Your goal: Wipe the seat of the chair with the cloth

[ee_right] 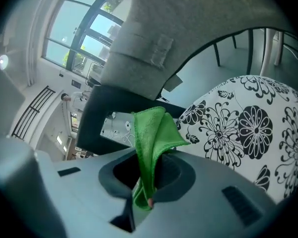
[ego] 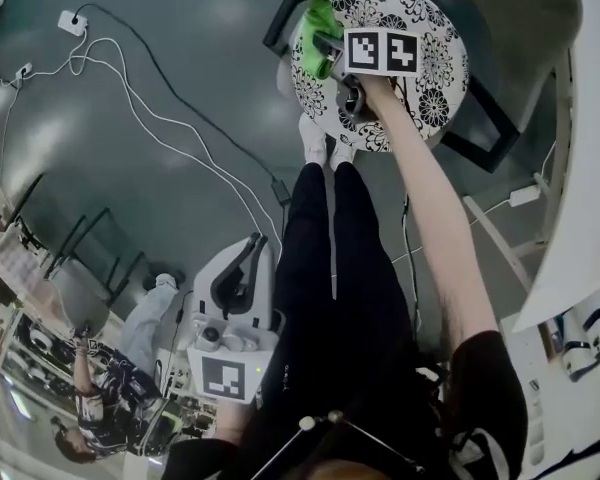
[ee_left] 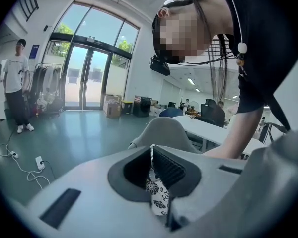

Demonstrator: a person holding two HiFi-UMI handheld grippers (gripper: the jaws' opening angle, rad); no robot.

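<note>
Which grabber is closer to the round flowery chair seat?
Right. The right gripper, clamping the green cloth, is over the round black-and-white floral chair seat. The left gripper hangs by the person's leg, well away.

Head cam: high up, aimed steeply down the person's legs at the floor (ego: pixel 180 158). Seat (ego: pixel 438 68) sits far off at frame top, left gripper (ego: pixel 252 253) close at bottom left.
Right gripper cam: rides the right gripper (ego: pixel 326 48), right up against the seat, facing across it to the chair back (ee_right: pixel 154 38).
Left gripper cam: faces out into the room toward the glass doors (ee_left: pixel 82 76), tilted up under the person's torso. Only a sliver of seat shows past its jaws.
All three views share the seat.
</note>
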